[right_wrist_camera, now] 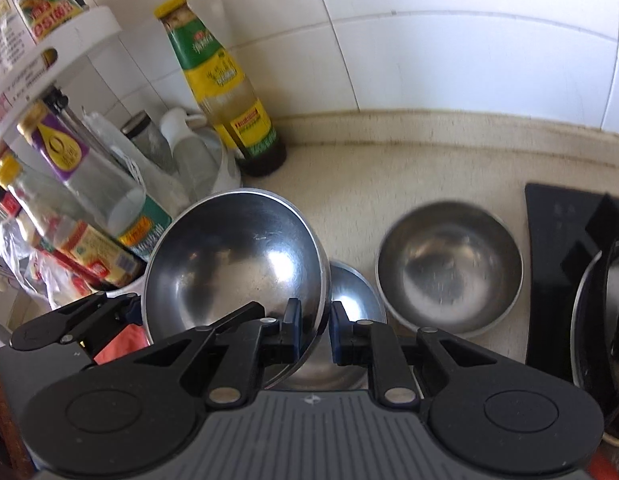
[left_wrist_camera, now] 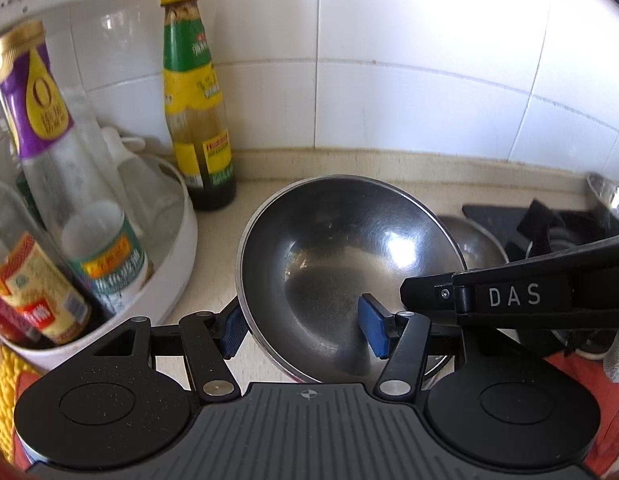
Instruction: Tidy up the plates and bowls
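Note:
A large steel bowl (left_wrist_camera: 341,256) hangs tilted above the counter. My right gripper (right_wrist_camera: 315,326) is shut on its right rim, one pad inside the bowl (right_wrist_camera: 237,264) and one outside. My left gripper (left_wrist_camera: 301,332) straddles the bowl's left rim with its jaws wide. Its left pad is just outside the rim and its right pad stands inside the bowl, clear of the wall. One of the right gripper's fingers (left_wrist_camera: 429,294) reaches the bowl's far rim in the left wrist view. A second steel bowl (right_wrist_camera: 353,292) lies partly hidden under the held one. A third steel bowl (right_wrist_camera: 449,268) sits upright on the counter to the right.
A white round rack (left_wrist_camera: 177,264) packed with several bottles stands close on the left. A tall sauce bottle (right_wrist_camera: 225,84) is in the tiled corner behind it. A black stove (right_wrist_camera: 557,248) with a dark pan (right_wrist_camera: 593,312) borders the right. Beige counter (right_wrist_camera: 389,160) lies behind the bowls.

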